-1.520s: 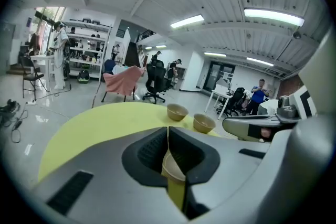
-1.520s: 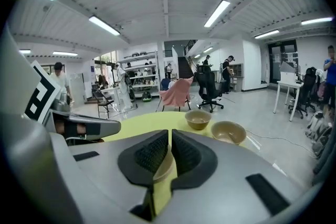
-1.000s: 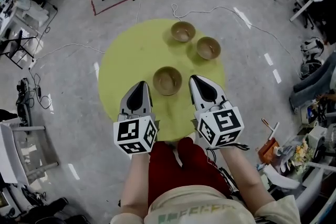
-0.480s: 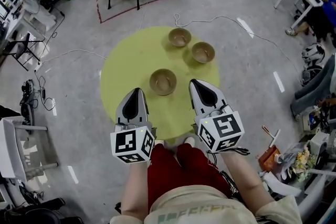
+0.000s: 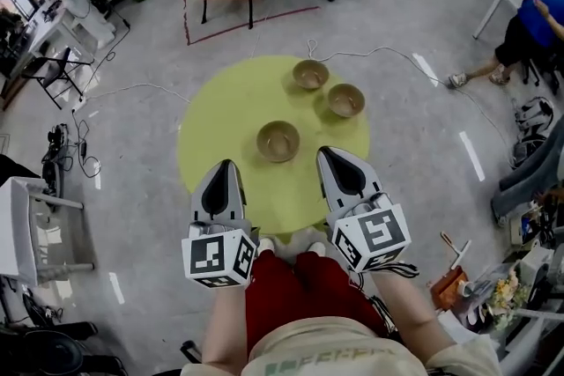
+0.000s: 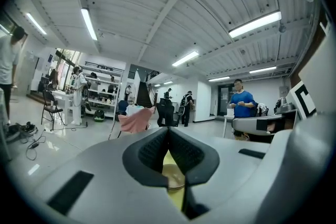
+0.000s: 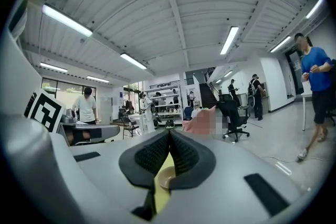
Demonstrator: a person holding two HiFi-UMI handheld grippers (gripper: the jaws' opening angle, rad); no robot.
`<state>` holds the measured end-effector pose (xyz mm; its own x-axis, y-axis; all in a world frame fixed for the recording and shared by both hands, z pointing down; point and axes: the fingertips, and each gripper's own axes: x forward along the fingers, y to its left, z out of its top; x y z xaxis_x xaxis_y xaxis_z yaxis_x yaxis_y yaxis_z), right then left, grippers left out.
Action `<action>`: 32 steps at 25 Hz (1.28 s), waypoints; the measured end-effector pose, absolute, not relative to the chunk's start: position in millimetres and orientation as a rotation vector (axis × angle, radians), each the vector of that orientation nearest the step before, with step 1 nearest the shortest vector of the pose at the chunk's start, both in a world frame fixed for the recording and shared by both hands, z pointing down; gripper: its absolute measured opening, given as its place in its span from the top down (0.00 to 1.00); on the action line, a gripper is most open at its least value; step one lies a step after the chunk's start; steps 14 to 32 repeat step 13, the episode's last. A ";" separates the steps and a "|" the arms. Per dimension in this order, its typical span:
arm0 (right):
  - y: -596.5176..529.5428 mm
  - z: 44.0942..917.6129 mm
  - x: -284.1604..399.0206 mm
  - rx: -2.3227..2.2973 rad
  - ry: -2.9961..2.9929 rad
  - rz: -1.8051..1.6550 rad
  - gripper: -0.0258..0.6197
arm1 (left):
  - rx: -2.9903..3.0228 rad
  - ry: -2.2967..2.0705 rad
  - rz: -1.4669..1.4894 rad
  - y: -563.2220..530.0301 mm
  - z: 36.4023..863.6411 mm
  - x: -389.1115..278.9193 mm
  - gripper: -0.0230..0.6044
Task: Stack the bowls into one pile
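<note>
**Desk lead:** What has moved in the last second?

**Me:** Mostly me. My left hand-held gripper [image 5: 224, 173] has slid back toward 7 o'clock on the desk [image 5: 211, 114]. Its jaws are pressed together with nothing between them. Its own view shows only a sliver of bowl and yellow desk below the closed tips.

**Desk lead:** And the bowls?

**Me:** None has shifted against the others. The near bowl [image 5: 278, 141] sits at about the desk's middle, upright and empty. A second ago it lay level with my gripper tips. Now it is ahead of them, at 12 o'clock from the gap between the two grippers. The far bowl [image 5: 310, 74] is by the rim at 1 o'clock. The right bowl [image 5: 346, 99] is near it at 2 o'clock, close but apart as far as I can tell.

**Desk lead:** Right side?

**Me:** My right hand-held gripper [image 5: 328, 158] has come back too, to about 5 o'clock. It is also clamped together and carries nothing. A person in blue [image 5: 531, 13] has come further into view at the far right, well away from the desk.

**Desk lead:** So where does that leave the pile?

**Me:** Not begun, I'd say. The three bowls stand apart and nothing is grasped. I judge I'll need to spread one pair of jaws and reach forward for a rim first.
</note>
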<state>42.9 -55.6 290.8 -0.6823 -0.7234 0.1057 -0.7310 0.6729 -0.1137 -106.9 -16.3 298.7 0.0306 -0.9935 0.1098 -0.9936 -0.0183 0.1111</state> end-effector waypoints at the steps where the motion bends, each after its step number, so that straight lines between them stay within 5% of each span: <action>1: -51.0 287.7 42.6 1.226 -2.835 0.221 0.91 | 2.136 -2.092 -0.006 -11.1 295.6 -107.5 0.93; 32: 11.1 262.9 36.0 1.226 -2.894 0.075 0.91 | 2.185 -2.120 -0.018 47.2 276.8 -115.7 0.93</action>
